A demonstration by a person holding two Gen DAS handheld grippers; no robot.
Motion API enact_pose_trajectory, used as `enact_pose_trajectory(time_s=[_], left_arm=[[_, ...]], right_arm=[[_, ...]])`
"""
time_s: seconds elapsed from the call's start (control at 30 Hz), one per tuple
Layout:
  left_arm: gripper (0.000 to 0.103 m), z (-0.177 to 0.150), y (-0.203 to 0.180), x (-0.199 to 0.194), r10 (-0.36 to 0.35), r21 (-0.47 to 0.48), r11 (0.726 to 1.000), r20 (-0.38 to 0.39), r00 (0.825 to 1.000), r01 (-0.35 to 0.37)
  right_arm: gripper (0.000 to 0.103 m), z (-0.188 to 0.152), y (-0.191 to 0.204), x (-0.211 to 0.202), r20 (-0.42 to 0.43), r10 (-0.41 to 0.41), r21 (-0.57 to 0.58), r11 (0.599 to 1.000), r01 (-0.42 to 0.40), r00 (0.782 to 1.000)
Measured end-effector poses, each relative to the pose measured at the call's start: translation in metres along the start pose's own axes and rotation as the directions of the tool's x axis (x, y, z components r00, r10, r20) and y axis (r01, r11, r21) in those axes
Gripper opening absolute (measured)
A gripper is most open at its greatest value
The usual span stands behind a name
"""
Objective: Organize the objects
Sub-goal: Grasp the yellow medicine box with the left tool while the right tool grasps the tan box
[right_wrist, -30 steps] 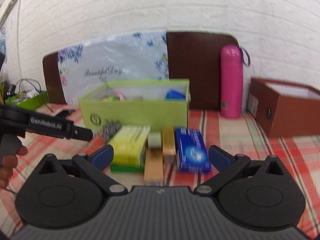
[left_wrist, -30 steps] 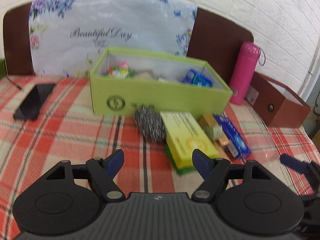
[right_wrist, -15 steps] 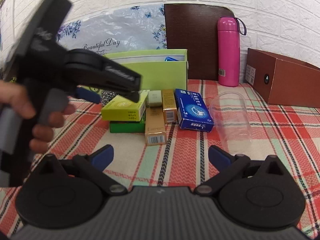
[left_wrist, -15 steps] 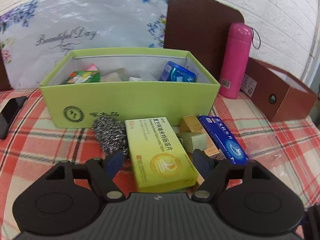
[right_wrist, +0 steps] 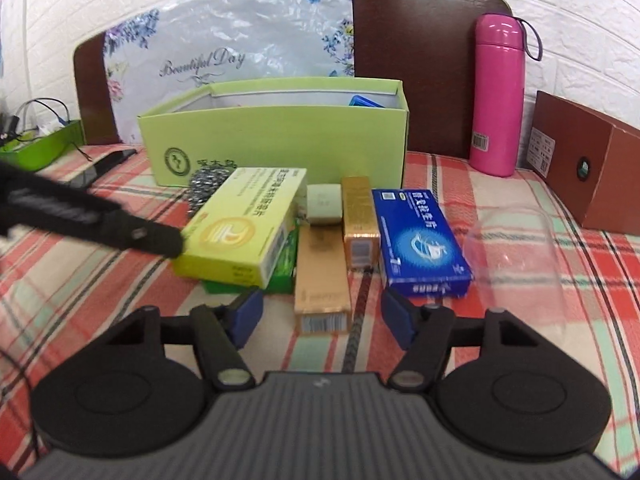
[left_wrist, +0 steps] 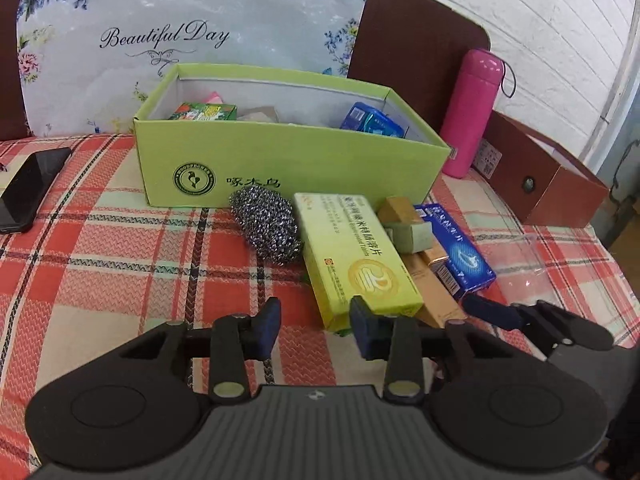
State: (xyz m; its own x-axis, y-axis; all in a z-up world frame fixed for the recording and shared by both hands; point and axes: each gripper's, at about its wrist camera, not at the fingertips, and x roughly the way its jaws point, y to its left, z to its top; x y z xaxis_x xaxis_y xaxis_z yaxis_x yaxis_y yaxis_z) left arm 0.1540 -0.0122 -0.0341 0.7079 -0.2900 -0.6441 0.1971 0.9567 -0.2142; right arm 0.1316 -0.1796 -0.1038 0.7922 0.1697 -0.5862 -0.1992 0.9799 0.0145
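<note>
Several small boxes lie in front of the open green box (left_wrist: pixel 288 160). In the left wrist view, my left gripper (left_wrist: pixel 316 326) hovers at the near corner of the yellow-green medicine box (left_wrist: pixel 352 256). Its jaws are closing and the pads grip nothing. In the right wrist view, my right gripper (right_wrist: pixel 322 314) straddles the near end of the long tan box (right_wrist: pixel 320 280). Those jaws are closing too, with a gap still on each side of the box. Beside the tan box lie a gold box (right_wrist: pixel 360 216), a blue box (right_wrist: pixel 420 240) and a small pale green box (right_wrist: pixel 324 204).
A steel scourer (left_wrist: pixel 268 228) lies against the green box. A clear plastic cup (right_wrist: pixel 516 252) lies on its side at the right. A pink bottle (left_wrist: pixel 472 112) and a brown box (left_wrist: pixel 548 184) stand at the back right, and a phone (left_wrist: pixel 28 188) lies far left.
Both pairs of jaws have narrowed. The left gripper drew back and left off the yellow-green box. The right gripper came forward and down, and the tan box now sits between its fingers.
</note>
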Motion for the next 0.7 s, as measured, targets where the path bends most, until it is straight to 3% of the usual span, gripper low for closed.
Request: enact_pose_trajectory(time_s=[0.07, 0.23, 0.33, 0.47, 0.53, 0.7], left_arm=[[0.073, 0.004, -0.009, 0.001, 0.015, 0.0, 1.0, 0.026, 1.0, -0.015], [0.079, 0.02, -0.037, 0.023, 0.053, 0.063, 0.996, 0.039, 0.998, -0.056], [0.079, 0.025, -0.045, 0.045, 0.094, 0.094, 0.991, 0.007, 0.996, -0.095], [0.073, 0.026, -0.031, 0.061, 0.076, 0.075, 0.995, -0.061, 0.995, -0.071], [0.071, 0.022, -0.019, 0.052, 0.046, 0.037, 0.998, -0.058, 0.997, -0.044], [0.071, -0.001, -0.004, 0.008, 0.027, 0.055, 0.998, -0.067, 0.997, -0.023]], right_arm=[[0.041, -0.001, 0.0, 0.001, -0.012, -0.001, 0.002, 1.0, 0.001, 1.0], [0.033, -0.007, -0.005, -0.004, -0.022, -0.009, 0.017, 1.0, 0.009, 1.0], [0.031, -0.008, -0.005, -0.006, -0.025, -0.01, 0.012, 1.0, 0.011, 1.0], [0.03, -0.009, -0.002, -0.011, -0.034, -0.004, -0.008, 1.0, 0.004, 0.999], [0.03, -0.012, -0.001, -0.018, -0.038, 0.006, -0.013, 1.0, -0.007, 0.999], [0.03, -0.022, 0.004, -0.04, -0.065, 0.034, -0.007, 0.999, -0.035, 0.997]])
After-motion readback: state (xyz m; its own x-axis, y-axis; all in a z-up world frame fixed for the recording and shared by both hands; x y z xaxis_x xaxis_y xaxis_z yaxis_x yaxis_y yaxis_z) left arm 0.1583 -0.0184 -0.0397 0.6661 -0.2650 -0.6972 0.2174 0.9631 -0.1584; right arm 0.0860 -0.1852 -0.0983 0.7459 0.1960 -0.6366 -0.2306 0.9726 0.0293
